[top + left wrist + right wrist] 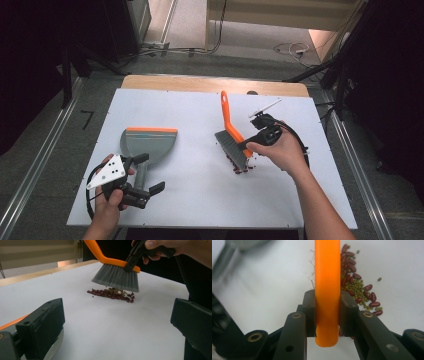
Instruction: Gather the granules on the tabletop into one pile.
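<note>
**Brush held over bean pile; dustpan waiting at left**

Right gripper (248, 145) — jaws clamped on the orange back of the brush (231, 131); in the right gripper view both pads press flat against either side of the orange bar, no gap visible; grip sits near the bristle end, long handle pointing away toward the far edge of the table (300, 200); the person's right hand (280, 150) wraps the gripper body.

Brush bristles grey, angled downward; in the left gripper view their tips hang just above the table surface, not touching the beans (111, 293).

Beans — a small elongated heap of dark red beans mixed with smaller green ones, lying on the white surface directly below the bristles, right of centre; one green bean sits slightly apart from the heap in the right gripper view.

Left gripper (151, 174) — jaws spread wide, nothing between the pads; it sits at the near left of the table, straddling the grey handle of the dustpan (149, 144); whether a jaw touches the handle cannot be told.

Dustpan lies flat, grey with an orange lip facing the far side; well apart from the beans.
</note>
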A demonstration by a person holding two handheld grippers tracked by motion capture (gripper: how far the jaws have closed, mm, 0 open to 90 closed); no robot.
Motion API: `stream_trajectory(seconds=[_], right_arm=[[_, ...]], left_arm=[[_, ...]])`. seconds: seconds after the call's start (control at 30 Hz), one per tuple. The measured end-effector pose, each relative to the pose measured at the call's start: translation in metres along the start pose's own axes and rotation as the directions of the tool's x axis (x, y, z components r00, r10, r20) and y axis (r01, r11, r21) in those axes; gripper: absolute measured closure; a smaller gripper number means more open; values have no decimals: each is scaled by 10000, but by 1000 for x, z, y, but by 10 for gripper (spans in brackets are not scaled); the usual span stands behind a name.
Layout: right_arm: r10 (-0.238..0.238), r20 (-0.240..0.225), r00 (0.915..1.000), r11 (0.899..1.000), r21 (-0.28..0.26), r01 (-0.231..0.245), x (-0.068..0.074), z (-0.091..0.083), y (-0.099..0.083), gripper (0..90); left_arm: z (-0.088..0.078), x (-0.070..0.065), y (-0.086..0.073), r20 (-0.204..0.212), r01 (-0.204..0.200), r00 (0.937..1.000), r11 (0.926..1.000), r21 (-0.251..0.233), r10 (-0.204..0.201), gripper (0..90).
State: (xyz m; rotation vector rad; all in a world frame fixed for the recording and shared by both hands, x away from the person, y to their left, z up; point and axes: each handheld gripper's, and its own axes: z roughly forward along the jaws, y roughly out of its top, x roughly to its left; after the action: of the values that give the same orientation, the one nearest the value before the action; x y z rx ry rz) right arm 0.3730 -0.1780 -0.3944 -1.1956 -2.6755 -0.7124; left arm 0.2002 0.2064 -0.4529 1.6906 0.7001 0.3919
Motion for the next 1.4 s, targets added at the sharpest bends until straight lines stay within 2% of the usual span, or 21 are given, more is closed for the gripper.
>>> stream_trajectory(seconds=[0.03,0.07,0.13,0.2,0.3,0.37,0.4,0.43,0.47,0.5,0.53,0.67,0.77,0.8,0.9,0.97,1.03,1.1,1.23,1.3,1.4], right_arm=[[-978,91,9952,9947,311,975,6,0,-6,688],[-1474,16,9891,9877,536,1471,8,2,-9,688],[-1642,-61,9864,9837,728,1642,10,3,-11,687],[-2451,-85,9695,9640,1038,2447,13,8,-17,687],[-2998,-119,9539,9454,1302,2988,10,15,-22,687],[-3489,-131,9371,9268,1435,3470,5,20,-23,687],[-3599,-193,9328,9221,1452,3588,4,22,-23,688],[-3997,-254,9163,9064,1385,3991,2,23,-21,687],[-3997,-254,9163,9064,1385,3991,2,23,-21,687],[-4144,-259,9097,8992,1426,4137,2,23,-20,687],[-4404,-301,8973,8854,1511,4396,1,25,-17,687],[-4286,-346,9028,8894,1599,4283,-6,28,-6,687],[-4011,-434,9150,9012,1606,4026,-10,31,1,687],[-4168,-406,9081,8929,1690,4174,-12,31,4,687],[-4067,-219,9133,8981,1736,4041,-16,31,13,687],[-4160,-176,9092,8935,1781,4123,-18,31,15,687],[-4062,-70,9138,9000,1702,4013,-20,31,19,687],[-4190,-114,9079,8919,1821,4139,-23,31,22,687],[-4150,51,9098,8957,1775,4076,-28,30,28,687],[-3872,198,9218,9091,1748,3781,-31,30,30,687],[-3752,132,9268,9143,1695,3678,-35,30,32,687]], left_arm=[[0,0,0,0,1,10000,10000,10,-1,0],[1,-1,0,6,-14,10000,10000,32,14,0],[1,-1,0,20,-41,10000,10000,23,41,0],[2,-2,1,35,-29,10000,10000,62,28,0],[2,-2,1,36,-64,10000,10000,62,63,0],[2,-3,1,44,-57,10000,10000,49,57,0],[3,-3,1,39,-59,10000,10000,51,59,0],[2,-3,1,33,-61,10000,10000,55,61,0],[2,-3,0,30,-58,10000,10000,61,58,0],[2,-2,0,23,-24,10000,10000,65,24,0],[2,-2,0,16,-8,10000,10000,52,8,0],[2,-3,0,15,-53,10000,10000,69,53,0],[2,-3,0,24,-53,10000,10000,56,53,0],[2,-3,0,26,-57,10000,10000,60,57,0],[1,-3,0,34,-52,10000,10000,34,52,0],[1,-3,0,30,-49,10000,10000,53,49,0],[1,-4,0,31,-56,10000,10000,59,55,0],[1,-4,0,45,-60,10000,10000,62,59,0],[0,-4,0,49,-61,10000,10000,54,61,0],[0,-4,0,40,-52,10000,10000,43,52,0],[-1,-3,0,24,-41,10000,10000,29,40,0]])
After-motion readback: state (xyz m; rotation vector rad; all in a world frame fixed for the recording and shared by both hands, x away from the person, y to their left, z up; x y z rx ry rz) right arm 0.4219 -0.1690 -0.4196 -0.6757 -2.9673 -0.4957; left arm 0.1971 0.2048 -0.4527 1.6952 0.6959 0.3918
